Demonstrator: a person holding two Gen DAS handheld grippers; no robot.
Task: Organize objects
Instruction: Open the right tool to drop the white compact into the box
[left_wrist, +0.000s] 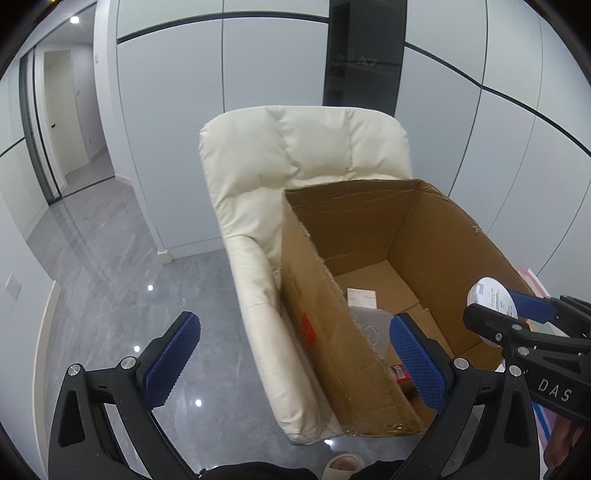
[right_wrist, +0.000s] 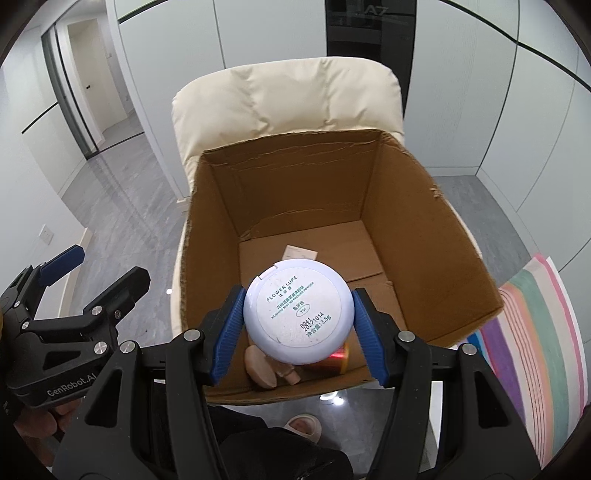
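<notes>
1. While the right gripper is clamping the round white powder compact by its rim at the lower centre of the right wrist view, its blue pads are pressing on opposite sides and the printed flat face is turning up toward the camera.
2. Below the compact, a beige puff and a red-and-gold item are lying at the near end of the box floor, so the drop looks to be straight down and slightly forward.
3. At the lower left, the left gripper is standing wide open and empty, straddling the near left wall of the cardboard box; the right hand is clearly the one placed for the release.
4. Further in, a white paper slip is lying on the box floor.
5. Behind, the cream armchair is carrying the box, with a striped sheet at the right edge.
</notes>
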